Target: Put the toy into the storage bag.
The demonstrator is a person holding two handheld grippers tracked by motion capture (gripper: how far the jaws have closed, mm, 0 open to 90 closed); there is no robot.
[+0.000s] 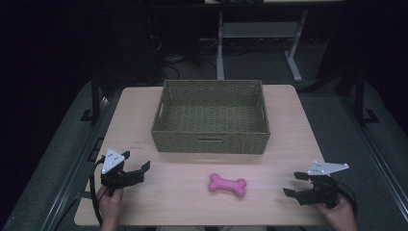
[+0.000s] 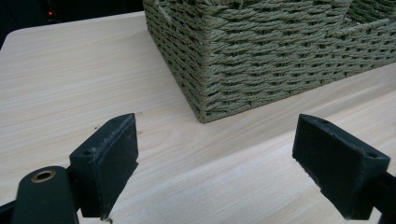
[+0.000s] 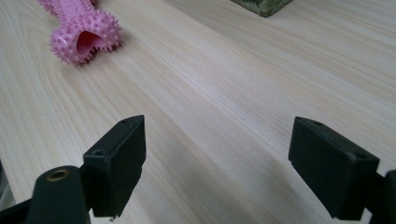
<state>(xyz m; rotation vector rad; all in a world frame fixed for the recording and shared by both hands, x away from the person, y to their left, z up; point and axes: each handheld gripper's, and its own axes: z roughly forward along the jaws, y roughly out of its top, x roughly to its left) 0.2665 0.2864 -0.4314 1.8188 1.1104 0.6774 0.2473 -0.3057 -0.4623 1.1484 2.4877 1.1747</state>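
A pink spiky bone-shaped toy [image 1: 227, 185] lies on the light wooden table [image 1: 192, 202], near its front edge, between my two grippers. A woven green basket [image 1: 211, 115] stands behind it, empty. My left gripper [image 1: 137, 160] rests at the table's front left, open, nothing between its jaws. In the left gripper view, the left gripper [image 2: 215, 154] faces the basket's corner [image 2: 205, 84]. My right gripper [image 1: 294, 184] sits at the front right, open and empty, pointing toward the toy. The right gripper view has the right gripper [image 3: 217, 163] over bare wood, with the toy [image 3: 81, 28] at upper left.
Beyond the table's far edge the floor is dark, with a white desk frame [image 1: 260, 38] and cables. The table's left and right edges drop to grey floor. Bare tabletop lies on both sides of the toy.
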